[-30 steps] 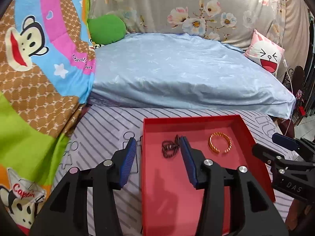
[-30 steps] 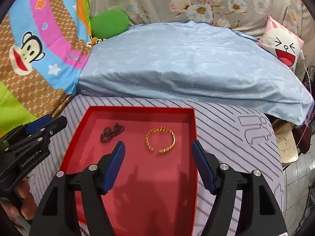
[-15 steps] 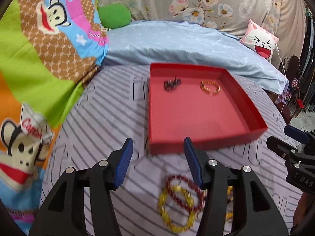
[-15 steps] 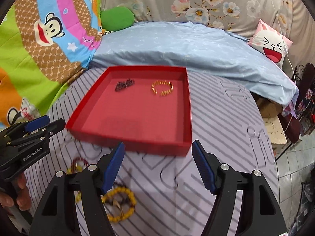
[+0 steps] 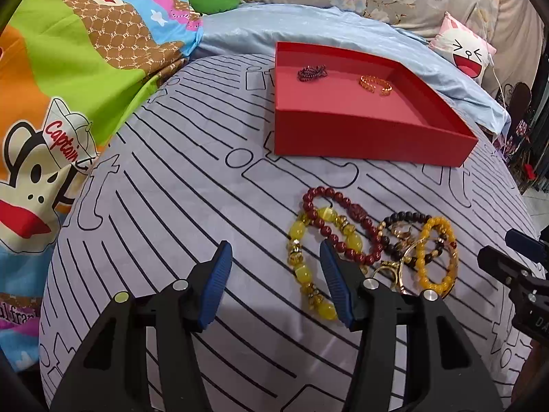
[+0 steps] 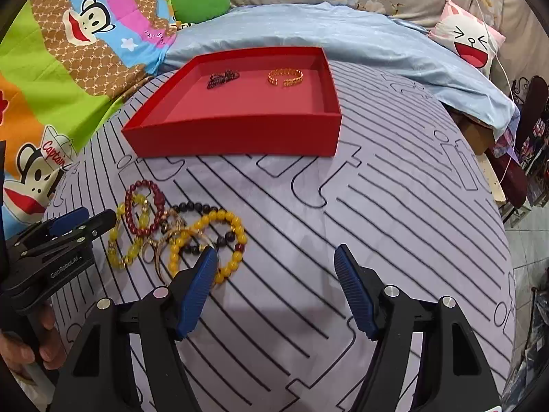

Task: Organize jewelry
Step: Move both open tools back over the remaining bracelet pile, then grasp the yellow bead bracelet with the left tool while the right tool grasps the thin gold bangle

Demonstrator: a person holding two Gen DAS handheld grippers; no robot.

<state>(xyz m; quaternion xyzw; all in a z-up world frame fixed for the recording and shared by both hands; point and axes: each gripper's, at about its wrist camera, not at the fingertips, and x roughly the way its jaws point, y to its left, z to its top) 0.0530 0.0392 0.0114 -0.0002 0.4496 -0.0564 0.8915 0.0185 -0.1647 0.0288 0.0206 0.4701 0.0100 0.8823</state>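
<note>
Striped bedsheet point(image 5: 178, 185), red tray point(image 5: 370, 144), two bracelets point(image 5: 374, 84)

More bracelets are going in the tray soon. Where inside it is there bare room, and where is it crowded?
The red square tray is bare across its near half and its middle. Only the far edge is taken, by the dark beaded bracelet on the left and the gold cuff bracelet to its right. The loose bracelet pile crowds the bedsheet in front.

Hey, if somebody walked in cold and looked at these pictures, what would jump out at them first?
Probably the red tray on the striped sheet, holding a gold bangle and a dark beaded bracelet near its far wall. Next, the tangled pile of bead bracelets lying in front of it, between both open grippers.
</note>
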